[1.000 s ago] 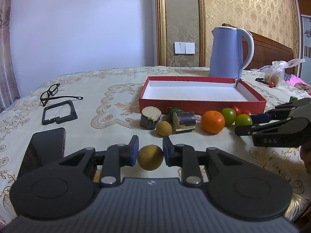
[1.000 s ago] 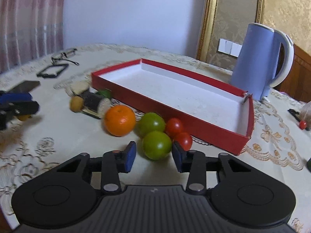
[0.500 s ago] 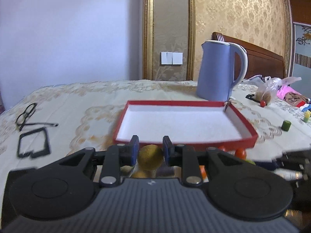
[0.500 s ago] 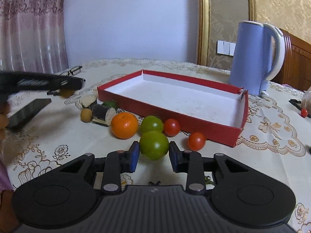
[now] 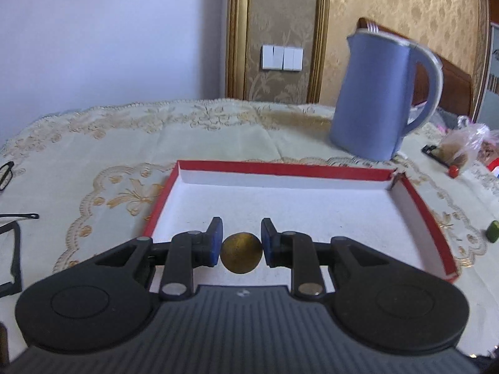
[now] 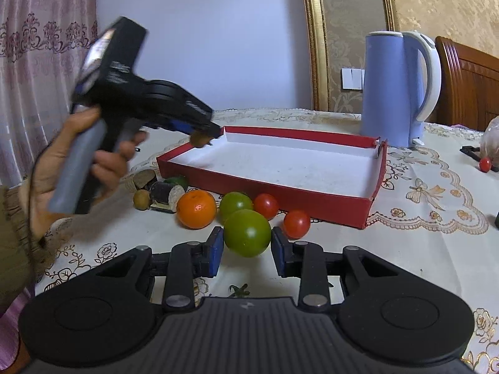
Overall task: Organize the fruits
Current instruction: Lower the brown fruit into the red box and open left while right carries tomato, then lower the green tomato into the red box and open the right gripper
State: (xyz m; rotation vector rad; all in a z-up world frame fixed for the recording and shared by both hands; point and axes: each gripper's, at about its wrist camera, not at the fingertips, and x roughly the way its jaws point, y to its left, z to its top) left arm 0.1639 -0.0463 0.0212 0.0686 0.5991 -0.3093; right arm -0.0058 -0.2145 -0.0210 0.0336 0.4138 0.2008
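Note:
My left gripper is shut on a small round brown fruit and holds it above the near left part of the red box with a white floor. The right wrist view shows that gripper in a person's hand, with the brown fruit over the box's left corner. My right gripper is shut on a green tomato in front of the box. On the cloth behind it lie an orange, another green tomato and two red tomatoes.
A blue kettle stands behind the box's far right corner. Left of the orange lie a small brown fruit and dark cut cylinders. Glasses lie at the far left. A plastic bag and a small red tomato sit at the right.
My left gripper carried the brown fruit up and forward from the cloth to above the box. My right gripper closed on the green tomato and turned slightly.

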